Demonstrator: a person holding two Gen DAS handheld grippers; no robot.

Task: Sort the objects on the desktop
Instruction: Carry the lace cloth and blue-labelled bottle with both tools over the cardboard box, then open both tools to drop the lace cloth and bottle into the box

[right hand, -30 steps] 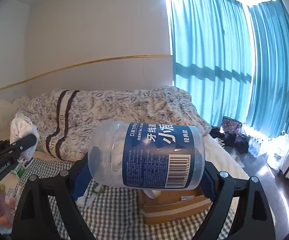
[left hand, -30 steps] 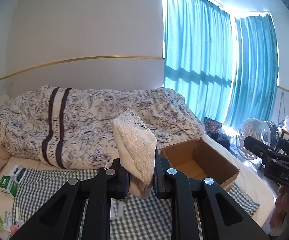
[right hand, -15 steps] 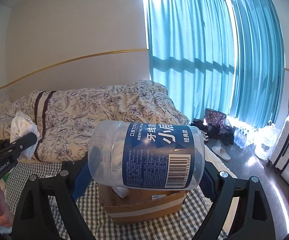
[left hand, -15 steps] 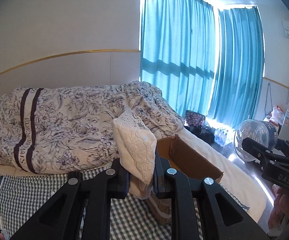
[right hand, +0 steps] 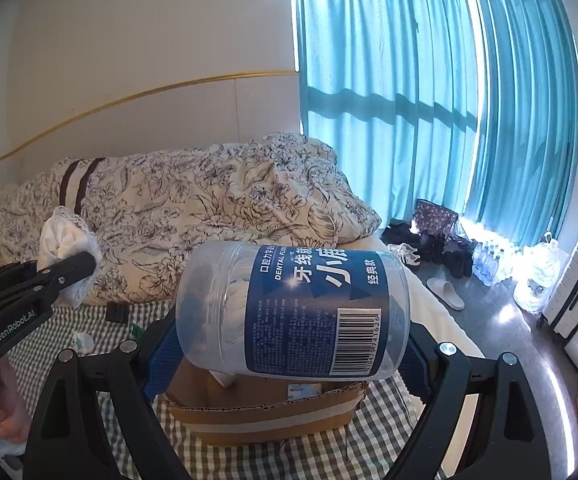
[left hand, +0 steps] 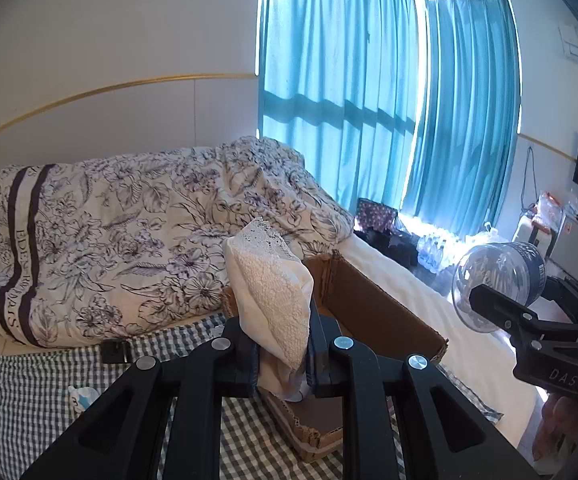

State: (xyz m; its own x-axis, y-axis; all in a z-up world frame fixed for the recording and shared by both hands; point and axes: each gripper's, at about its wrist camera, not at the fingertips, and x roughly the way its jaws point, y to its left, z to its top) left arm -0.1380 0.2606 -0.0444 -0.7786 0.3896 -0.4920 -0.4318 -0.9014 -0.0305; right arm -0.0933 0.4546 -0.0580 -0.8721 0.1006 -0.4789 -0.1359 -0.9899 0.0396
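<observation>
tools level above box, left gripping cloth, right gripping jar

We count two grippers, one jar, one cloth, one box, one quilt, two curtains, one slipper, one suitcase.
</observation>
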